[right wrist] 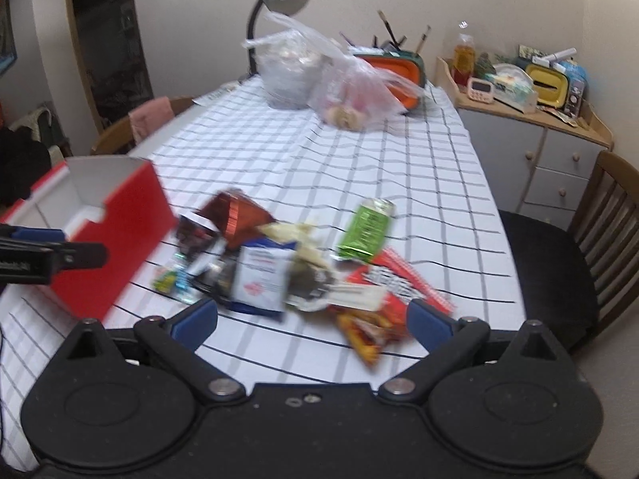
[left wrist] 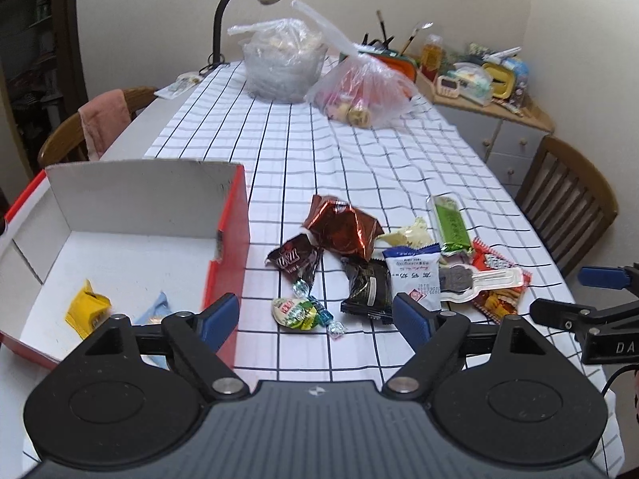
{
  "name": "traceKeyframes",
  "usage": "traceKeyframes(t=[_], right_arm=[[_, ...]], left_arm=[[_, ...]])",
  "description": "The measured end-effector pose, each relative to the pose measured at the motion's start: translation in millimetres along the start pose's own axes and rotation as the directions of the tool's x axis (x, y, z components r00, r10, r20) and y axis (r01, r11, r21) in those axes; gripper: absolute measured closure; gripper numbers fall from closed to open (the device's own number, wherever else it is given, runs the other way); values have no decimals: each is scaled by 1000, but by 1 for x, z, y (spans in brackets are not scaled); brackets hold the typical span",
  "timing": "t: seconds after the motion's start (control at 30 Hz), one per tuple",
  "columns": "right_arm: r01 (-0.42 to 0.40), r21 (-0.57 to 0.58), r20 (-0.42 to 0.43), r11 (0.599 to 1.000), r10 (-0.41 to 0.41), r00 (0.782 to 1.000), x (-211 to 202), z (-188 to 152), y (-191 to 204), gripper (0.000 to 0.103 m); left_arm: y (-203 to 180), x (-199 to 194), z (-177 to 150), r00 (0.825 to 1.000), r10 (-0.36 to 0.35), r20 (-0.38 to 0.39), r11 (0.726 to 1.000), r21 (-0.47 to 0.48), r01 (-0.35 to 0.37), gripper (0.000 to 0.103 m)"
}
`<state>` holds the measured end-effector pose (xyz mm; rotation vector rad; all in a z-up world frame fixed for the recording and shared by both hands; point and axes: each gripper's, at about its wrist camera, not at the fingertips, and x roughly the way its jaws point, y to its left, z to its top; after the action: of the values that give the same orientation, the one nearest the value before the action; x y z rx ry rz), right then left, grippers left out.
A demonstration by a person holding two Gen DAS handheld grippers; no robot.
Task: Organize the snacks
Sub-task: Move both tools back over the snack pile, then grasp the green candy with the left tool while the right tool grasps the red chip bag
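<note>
Both tongs, left (left wrist: pixel 315 317) and right (right wrist: pixel 313 325), gape released; bare checked tablecloth (left wrist: pixel 359 151) stretches beyond the snack pile (left wrist: pixel 383 263).

Right gripper's body (left wrist: pixel 611 345): the white letters "DA" can be read — the rest is cut off at the frame edge.
Dark brown wrapper (left wrist: pixel 293 260): large pale lettering is printed, but it cannot be made out.
White and blue packet (left wrist: pixel 413 275): lines of characters and a red mark are seen — too small to be read.
</note>
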<state>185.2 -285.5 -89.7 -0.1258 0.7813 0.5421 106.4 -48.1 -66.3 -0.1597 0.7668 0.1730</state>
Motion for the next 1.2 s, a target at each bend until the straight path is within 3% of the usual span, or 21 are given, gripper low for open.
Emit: traceKeyframes(t=[0.27,0.57,0.67,0.73,0.8,1.0,1.2], right_arm=[[31,191,-38,981,-24,999,38,23,-63,2],[26,187,-74,982,-13,997,62,23,-75,2],[20,194,-77,981,-5,997,66,23,-80,2],[14,194,-80,981,2,997,67,23,-84,3],[10,192,-87,981,7,996,68,21,-87,3],[18,200,-107,980,4,994,74,16,-101,3],[20,211,-120,977,6,993,83,16,-106,3]], left_arm=[[-19,31,-2,996,75,-42,995,-55,-77,19],[-22,60,-5,982,164,-89,978,-115,-174,20],[-27,69,-6,964,248,-98,959,-114,-258,29],[-25,77,-7,953,273,-129,946,-146,-291,40],[-23,85,-8,943,296,-152,929,-183,-321,43],[-7,101,-3,945,268,-190,895,-315,-317,45],[0,114,-3,937,262,-229,875,-354,-331,49]])
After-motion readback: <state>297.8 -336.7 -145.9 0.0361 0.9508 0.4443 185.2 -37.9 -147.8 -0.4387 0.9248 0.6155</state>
